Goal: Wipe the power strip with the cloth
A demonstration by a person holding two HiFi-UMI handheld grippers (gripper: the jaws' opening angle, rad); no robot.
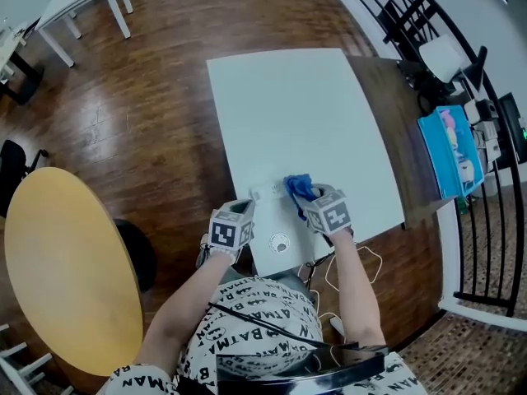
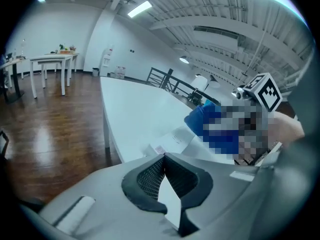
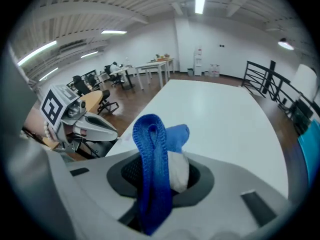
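Observation:
A white power strip lies near the front left corner of the white table. My right gripper is shut on a blue cloth, which rests on the strip's right end. In the right gripper view the cloth loops up out of the shut jaws, with a white patch behind it. My left gripper is at the table's left edge, jaws shut, with its tips right at the strip's near end. I cannot tell whether they touch it.
A round cable hole sits in the table just in front of the strip. White cable hangs below the front edge. A yellow round table and a black stool stand to the left. A blue box and a black railing are to the right.

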